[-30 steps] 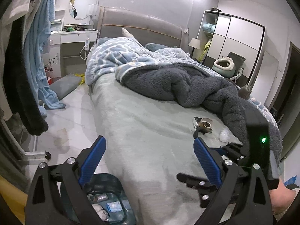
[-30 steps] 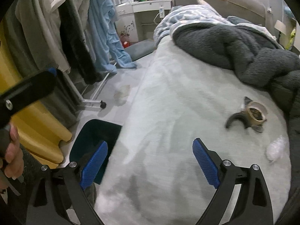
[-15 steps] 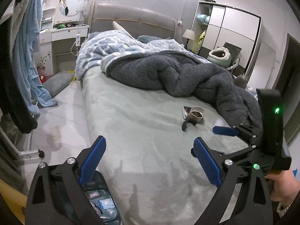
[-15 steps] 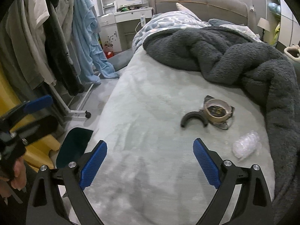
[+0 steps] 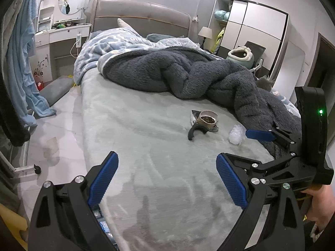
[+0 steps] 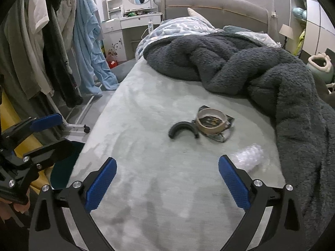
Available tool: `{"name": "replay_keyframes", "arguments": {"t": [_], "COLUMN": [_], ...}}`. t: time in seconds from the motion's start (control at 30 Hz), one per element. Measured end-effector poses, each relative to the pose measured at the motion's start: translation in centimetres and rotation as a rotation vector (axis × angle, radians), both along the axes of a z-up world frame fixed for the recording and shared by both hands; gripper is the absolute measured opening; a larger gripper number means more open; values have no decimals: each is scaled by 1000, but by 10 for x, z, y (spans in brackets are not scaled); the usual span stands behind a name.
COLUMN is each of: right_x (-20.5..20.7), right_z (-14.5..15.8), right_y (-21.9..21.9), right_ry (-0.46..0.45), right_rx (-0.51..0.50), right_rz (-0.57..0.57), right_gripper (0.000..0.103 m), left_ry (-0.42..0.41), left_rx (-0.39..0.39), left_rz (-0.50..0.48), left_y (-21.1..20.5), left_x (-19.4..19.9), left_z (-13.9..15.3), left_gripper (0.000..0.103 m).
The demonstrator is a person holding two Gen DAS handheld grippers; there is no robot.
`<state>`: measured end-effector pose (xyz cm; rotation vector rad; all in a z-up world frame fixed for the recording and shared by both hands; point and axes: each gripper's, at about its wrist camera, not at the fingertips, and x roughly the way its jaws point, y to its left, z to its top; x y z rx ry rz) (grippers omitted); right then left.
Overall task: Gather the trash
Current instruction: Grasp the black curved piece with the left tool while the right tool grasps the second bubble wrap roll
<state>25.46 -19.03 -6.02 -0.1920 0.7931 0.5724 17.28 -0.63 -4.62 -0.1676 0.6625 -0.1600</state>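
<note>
Trash lies on the pale green bed (image 5: 146, 138): a brown tape roll (image 5: 207, 118) on a dark wrapper (image 6: 226, 134), a black curved piece (image 5: 195, 130) and a crumpled clear plastic wad (image 5: 235, 134). They also show in the right wrist view: tape roll (image 6: 211, 121), curved piece (image 6: 182, 129), plastic wad (image 6: 249, 156). My left gripper (image 5: 167, 179) is open and empty over the bed's near part. My right gripper (image 6: 167, 182) is open and empty, just short of the plastic wad. A dark teal bin (image 6: 62, 167) stands on the floor left of the bed.
A dark grey fluffy blanket (image 5: 199, 79) is heaped across the bed's far and right side. A clothes rack (image 6: 52, 41) with hanging garments stands left of the bed. A white dressing table (image 5: 60, 37) and a wardrobe (image 5: 251, 27) stand by the far wall.
Both grippers have moved forward and up over the bed toward the trash. The bin has slid mostly out of the left wrist view. Both stay open.
</note>
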Motion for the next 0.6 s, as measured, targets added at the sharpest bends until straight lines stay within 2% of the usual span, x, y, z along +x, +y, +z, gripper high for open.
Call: {"name": "replay_keyframes", "arguments": {"t": [0.3, 0.5, 0.6], "right_x": [7, 17, 22], "right_z": [-1, -4, -7], "right_y": [-16, -29, -35], "right_ry": [-42, -57, -68], "right_rx": [-13, -11, -16], "right_rz": [-5, -29, -39], "right_gripper": [99, 99, 99], "left_ry": [17, 13, 28], "left_rx": [-31, 14, -1], "left_rz": [-35, -71, -81], "left_y": [-15, -23, -24], "left_x": [13, 23, 30], "left_z": [-4, -4, -10], "left_gripper": [96, 96, 96]}}
